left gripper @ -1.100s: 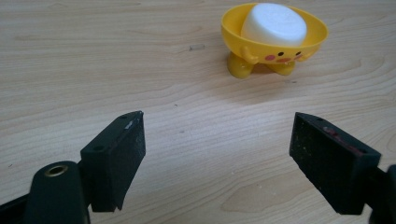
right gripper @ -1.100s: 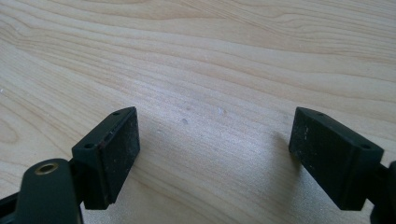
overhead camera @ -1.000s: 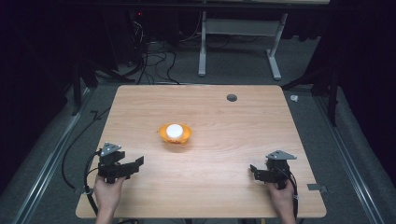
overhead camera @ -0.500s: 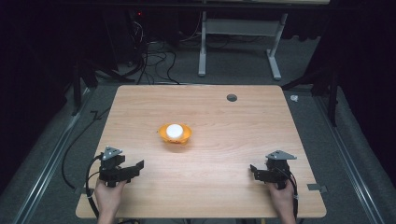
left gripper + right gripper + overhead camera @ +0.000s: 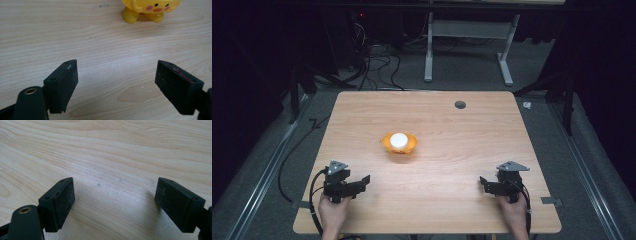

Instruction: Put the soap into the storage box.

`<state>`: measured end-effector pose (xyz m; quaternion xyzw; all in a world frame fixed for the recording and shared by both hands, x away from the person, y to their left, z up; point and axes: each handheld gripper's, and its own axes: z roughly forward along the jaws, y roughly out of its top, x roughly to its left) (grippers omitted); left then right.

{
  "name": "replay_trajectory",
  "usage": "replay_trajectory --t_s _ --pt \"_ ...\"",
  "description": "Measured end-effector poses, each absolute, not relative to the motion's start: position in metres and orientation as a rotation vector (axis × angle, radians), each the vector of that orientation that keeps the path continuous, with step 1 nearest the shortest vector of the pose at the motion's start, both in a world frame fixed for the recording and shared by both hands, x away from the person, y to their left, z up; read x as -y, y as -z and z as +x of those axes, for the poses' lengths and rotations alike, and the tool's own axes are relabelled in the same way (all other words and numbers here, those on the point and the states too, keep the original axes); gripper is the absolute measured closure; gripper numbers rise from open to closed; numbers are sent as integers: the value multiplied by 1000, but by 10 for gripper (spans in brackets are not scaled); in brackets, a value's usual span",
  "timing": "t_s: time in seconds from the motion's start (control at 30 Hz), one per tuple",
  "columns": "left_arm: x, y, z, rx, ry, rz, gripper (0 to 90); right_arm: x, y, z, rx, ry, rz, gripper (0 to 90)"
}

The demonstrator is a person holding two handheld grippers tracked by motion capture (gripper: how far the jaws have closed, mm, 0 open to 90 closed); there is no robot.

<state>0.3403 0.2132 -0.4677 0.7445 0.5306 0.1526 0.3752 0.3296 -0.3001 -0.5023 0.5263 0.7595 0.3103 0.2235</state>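
A yellow-orange toy figure (image 5: 399, 143) with a white top stands near the middle of the wooden table (image 5: 472, 145). In the left gripper view its feet and pink-cheeked face (image 5: 147, 10) show at the top edge, well ahead of the jaws. My left gripper (image 5: 362, 182) sits near the front left of the table, open with nothing between its jaws (image 5: 116, 82), angled toward the toy. At the front right, my right gripper (image 5: 484, 184) is also open, with only bare wood between its jaws (image 5: 113, 202).
A dark round grommet hole (image 5: 460, 104) lies near the table's far edge. Beyond the table are a white desk frame (image 5: 467, 45) and cables (image 5: 377, 60) on the dark floor. A hand holds each gripper at the front edge.
The left gripper has shifted slightly toward the table's front edge. The right gripper and the toy have not moved.
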Motion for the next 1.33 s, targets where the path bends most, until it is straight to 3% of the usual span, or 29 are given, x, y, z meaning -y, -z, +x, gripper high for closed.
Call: replay_trajectory --t_s 0.6,1.07,1.2,1.33 --pt "-199 490 345 -1363 -367 1941 190 300 502 330 -2097 -856 1453 172" --pt "-187 502 350 -1377 -445 1955 174 300 502 330 -2097 -857 1452 172" --pt "-180 508 349 -1340 -566 1987 161 300 502 330 -2097 -856 1453 172" --pt "-179 508 349 -1338 -557 1990 148 300 502 329 -2097 -856 1454 172"
